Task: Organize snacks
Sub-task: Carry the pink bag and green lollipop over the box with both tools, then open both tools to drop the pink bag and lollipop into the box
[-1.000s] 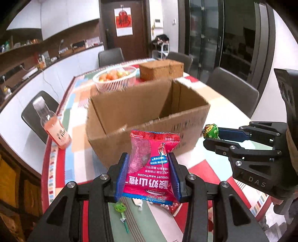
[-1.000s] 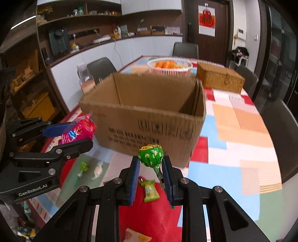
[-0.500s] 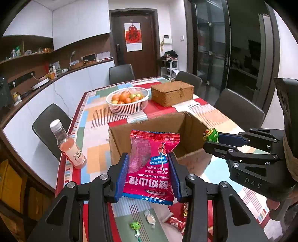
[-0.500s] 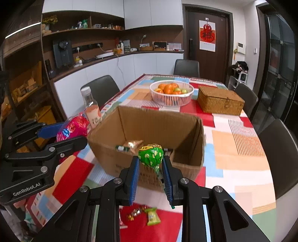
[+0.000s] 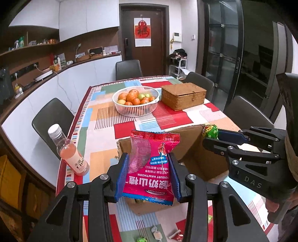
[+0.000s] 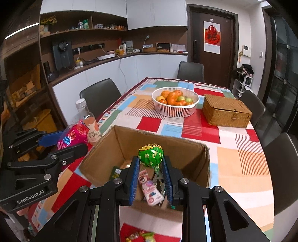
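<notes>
Hovering over the box (image 6: 193,158), a packet (image 5: 151,167) is clamped by the left gripper (image 5: 148,178), a lollipop (image 6: 150,155) by the right gripper (image 6: 151,181).

You had even, soft indoor light from above in both views, and shadows on the colourful patchwork tablecloth (image 5: 104,115) were weak. The fisheye lens bent the white cabinets (image 6: 156,13) and the dark glass doors (image 5: 223,55) near the edges, and the corners were black. The small wrapped snacks (image 6: 150,188) inside the brown cardboard box (image 6: 188,160) were blurred in your right view. The far room stayed dim but readable.
</notes>
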The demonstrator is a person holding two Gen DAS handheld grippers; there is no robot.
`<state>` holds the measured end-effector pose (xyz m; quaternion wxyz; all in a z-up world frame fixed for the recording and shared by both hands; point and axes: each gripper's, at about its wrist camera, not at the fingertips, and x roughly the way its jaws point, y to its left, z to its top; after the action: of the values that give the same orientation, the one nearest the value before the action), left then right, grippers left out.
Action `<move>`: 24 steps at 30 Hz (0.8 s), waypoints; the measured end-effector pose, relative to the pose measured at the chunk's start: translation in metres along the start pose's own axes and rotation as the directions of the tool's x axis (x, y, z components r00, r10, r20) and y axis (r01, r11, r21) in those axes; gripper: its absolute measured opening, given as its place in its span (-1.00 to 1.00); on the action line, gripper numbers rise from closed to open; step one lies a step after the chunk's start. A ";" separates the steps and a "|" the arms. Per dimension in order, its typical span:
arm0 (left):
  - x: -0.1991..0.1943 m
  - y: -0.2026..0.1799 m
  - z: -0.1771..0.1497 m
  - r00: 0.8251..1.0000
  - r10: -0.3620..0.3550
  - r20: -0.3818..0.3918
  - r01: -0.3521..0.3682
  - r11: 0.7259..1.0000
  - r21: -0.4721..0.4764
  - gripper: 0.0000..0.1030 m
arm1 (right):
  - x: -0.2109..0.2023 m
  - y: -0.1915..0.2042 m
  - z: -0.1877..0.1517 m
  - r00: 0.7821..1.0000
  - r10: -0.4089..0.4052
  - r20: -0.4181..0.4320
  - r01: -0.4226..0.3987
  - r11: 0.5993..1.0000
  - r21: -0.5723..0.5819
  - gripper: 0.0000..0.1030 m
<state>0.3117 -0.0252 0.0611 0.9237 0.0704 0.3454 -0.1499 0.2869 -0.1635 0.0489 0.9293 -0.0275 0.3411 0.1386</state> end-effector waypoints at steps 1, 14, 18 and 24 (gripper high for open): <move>0.004 0.000 0.002 1.000 -0.002 -0.005 0.002 1.000 0.003 -0.20 | 0.004 -0.001 0.004 1.000 0.001 -0.003 -0.001 1.000 -0.006 -0.49; 0.031 0.004 -0.001 0.997 0.050 -0.059 -0.051 0.999 -0.011 0.19 | 0.037 -0.009 0.011 0.996 -0.060 -0.071 0.059 0.998 -0.011 -0.27; 0.014 0.002 -0.018 0.997 0.064 -0.046 -0.064 0.998 0.003 0.24 | 0.024 -0.007 -0.001 0.995 -0.081 -0.058 0.080 0.997 -0.019 -0.26; -0.016 0.001 -0.051 0.996 0.080 -0.029 -0.079 0.996 0.029 0.27 | 0.002 0.008 -0.022 0.999 -0.045 -0.029 0.045 0.999 -0.004 -0.26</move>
<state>0.2692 -0.0085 0.0338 0.9226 0.0992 0.3539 -0.1169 0.2718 -0.1587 0.0311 0.9271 -0.0387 0.3537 0.1179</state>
